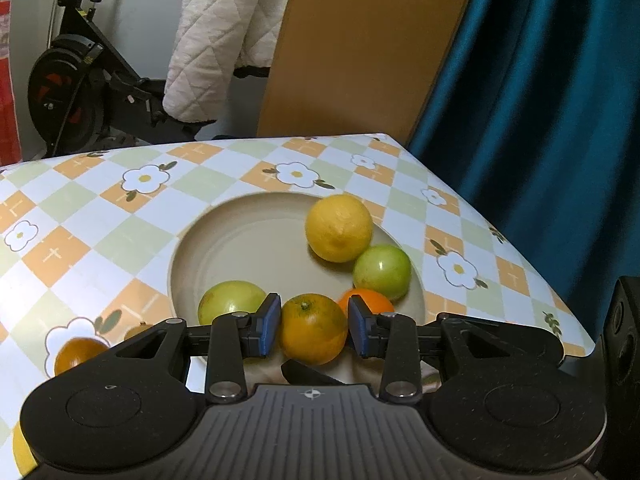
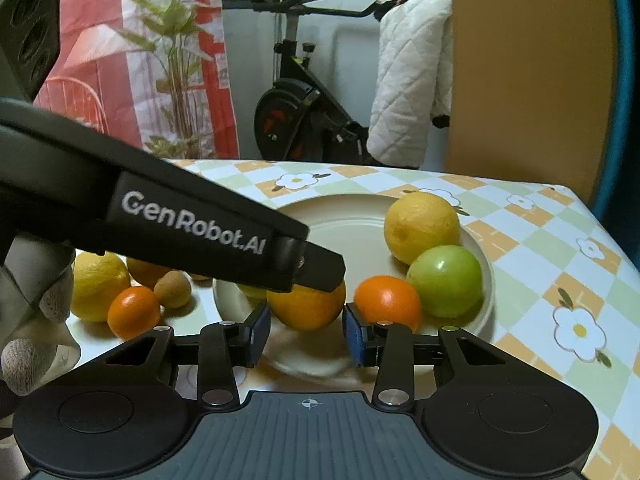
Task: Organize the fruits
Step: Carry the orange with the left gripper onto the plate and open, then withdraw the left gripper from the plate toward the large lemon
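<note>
A beige plate (image 1: 248, 240) holds a yellow lemon (image 1: 339, 227), a green fruit (image 1: 382, 271), a small orange (image 1: 374, 300) and another green fruit (image 1: 230, 302). My left gripper (image 1: 314, 326) sits over the plate's near rim with a greenish orange (image 1: 313, 330) between its blue pads (image 1: 270, 322), which touch or nearly touch it. In the right wrist view the left gripper's black body (image 2: 192, 224) covers the top of that orange (image 2: 306, 306). My right gripper (image 2: 306, 334) is open and empty just in front of the plate (image 2: 352, 220).
Left of the plate on the checked tablecloth (image 2: 540, 248) lie a lemon (image 2: 98, 286), a small orange (image 2: 134, 312), a brown kiwi (image 2: 173, 289) and another orange (image 2: 146, 270). The table's far edge and right corner are close. An exercise bike, wooden board and teal curtain stand behind.
</note>
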Demonstrator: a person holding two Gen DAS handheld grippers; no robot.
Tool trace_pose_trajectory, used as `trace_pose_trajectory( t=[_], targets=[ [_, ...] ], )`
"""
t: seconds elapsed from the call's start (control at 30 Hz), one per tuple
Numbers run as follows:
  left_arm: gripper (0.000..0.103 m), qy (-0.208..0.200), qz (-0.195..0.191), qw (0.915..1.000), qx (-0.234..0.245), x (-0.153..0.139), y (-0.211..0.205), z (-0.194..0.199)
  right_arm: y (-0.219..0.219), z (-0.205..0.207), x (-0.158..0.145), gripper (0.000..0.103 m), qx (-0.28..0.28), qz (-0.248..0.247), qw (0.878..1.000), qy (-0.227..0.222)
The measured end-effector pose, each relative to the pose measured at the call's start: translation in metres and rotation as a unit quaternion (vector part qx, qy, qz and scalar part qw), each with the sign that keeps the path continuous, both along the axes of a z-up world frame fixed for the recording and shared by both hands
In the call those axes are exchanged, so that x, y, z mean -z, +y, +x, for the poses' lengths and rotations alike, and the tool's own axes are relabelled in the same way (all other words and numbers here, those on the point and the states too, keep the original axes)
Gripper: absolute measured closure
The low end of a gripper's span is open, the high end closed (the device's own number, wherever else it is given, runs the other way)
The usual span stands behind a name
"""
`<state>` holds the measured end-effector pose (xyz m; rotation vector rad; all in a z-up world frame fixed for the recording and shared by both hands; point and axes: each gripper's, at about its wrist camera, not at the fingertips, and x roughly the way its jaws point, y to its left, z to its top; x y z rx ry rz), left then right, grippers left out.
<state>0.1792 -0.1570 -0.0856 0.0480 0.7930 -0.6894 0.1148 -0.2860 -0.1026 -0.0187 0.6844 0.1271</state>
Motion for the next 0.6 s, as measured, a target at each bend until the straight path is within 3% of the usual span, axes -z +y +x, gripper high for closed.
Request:
trace_pose_trajectory(
  t=[0.27, 0.6],
  targets=[
    [0.064, -0.002, 0.001, 0.9997, -0.024, -0.001, 0.006, 0.008, 0.009, 0.016, -0.002, 0.067, -0.012, -0.015, 1.0, 0.006],
    [0.064, -0.01, -0.006, 0.9992, -0.039, -0.012, 0.023, 0.006, 0.007, 0.006, -0.012, 0.066, 0.002, 0.008, 1.0, -0.003]
  ],
)
